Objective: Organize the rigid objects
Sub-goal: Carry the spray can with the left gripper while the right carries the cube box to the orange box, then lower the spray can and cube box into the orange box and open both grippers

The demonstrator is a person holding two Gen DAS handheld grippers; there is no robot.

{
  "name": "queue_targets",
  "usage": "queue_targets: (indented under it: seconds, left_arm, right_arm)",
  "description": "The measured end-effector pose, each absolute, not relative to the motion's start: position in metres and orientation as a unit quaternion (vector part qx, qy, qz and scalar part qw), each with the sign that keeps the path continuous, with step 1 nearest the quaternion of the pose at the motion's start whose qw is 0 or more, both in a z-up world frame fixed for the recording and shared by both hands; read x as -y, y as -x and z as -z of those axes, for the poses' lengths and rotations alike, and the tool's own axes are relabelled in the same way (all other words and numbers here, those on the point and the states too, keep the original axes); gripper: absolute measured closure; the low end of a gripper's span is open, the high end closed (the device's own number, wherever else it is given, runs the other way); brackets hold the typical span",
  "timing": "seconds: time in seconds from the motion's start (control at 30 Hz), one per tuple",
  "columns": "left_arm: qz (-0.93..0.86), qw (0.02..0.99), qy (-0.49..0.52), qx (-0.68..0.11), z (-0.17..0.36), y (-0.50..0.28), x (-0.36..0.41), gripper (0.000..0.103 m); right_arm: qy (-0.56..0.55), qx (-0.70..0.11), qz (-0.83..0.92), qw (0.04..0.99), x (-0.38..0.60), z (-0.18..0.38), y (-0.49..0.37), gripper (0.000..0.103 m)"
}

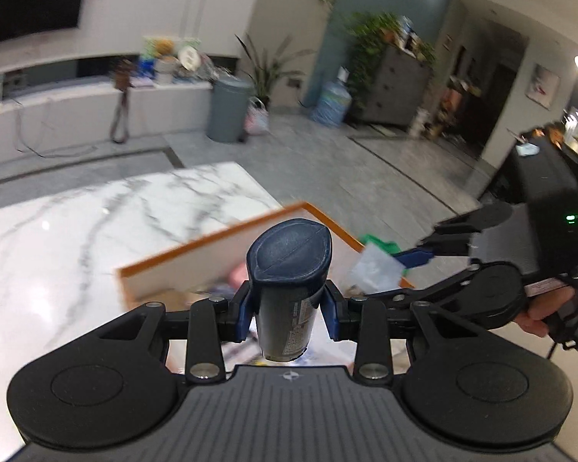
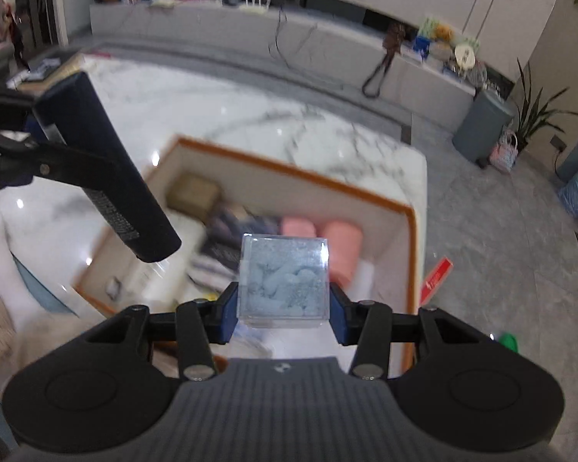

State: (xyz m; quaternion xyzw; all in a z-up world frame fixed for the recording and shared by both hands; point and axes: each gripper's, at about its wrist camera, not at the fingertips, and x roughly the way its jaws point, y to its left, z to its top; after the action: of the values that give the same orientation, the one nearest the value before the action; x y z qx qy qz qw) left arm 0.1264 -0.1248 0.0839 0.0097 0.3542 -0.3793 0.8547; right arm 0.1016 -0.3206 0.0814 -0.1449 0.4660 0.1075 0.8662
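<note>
Left gripper (image 1: 289, 310): fingers clenched on dark blue bottle (image 1: 289, 269), frame centre.
Right gripper (image 2: 283, 313): fingers grasping clear cube box (image 2: 283, 275).
Orange-rimmed box (image 2: 289, 171): on marble desk (image 2: 212, 115), below both.

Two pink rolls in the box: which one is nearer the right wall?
The bigger, salmon roll, right of the smaller pink roll and beside the box wall.

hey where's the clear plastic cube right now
The clear plastic cube is clamped in the right tool, centre of the right wrist view, above the orange-rimmed box, with the dark bottle to its left.
</note>
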Motion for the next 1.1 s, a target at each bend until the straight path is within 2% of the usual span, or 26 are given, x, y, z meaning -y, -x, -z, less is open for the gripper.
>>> queue_targets:
  seconds: [0.3, 0.63, 0.87, 1.1]
  left_arm:
    - [0.399, 0.821, -0.027, -0.407, -0.038, -0.154, 0.18, 0.062]
    - [0.421, 0.784, -0.019, -0.456, -0.005, -0.175, 0.202, 0.062]
    - [0.437, 0.746, -0.003, -0.502, 0.018, -0.187, 0.219, 0.062]
    - [0.433, 0.715, 0.041, -0.548, 0.041, -0.199, 0.222, 0.062]
  right_arm:
    - [0.155, -0.523, -0.12, 0.829, 0.348, -0.03, -0.142, 0.056]
    - [0.243, -0.561, -0.173, 0.772, 0.351, 0.005, -0.178, 0.056]
    - [0.291, -0.548, -0.208, 0.756, 0.352, 0.018, -0.178, 0.055]
    - [0.308, -0.53, -0.205, 0.763, 0.358, 0.007, -0.174, 0.053]
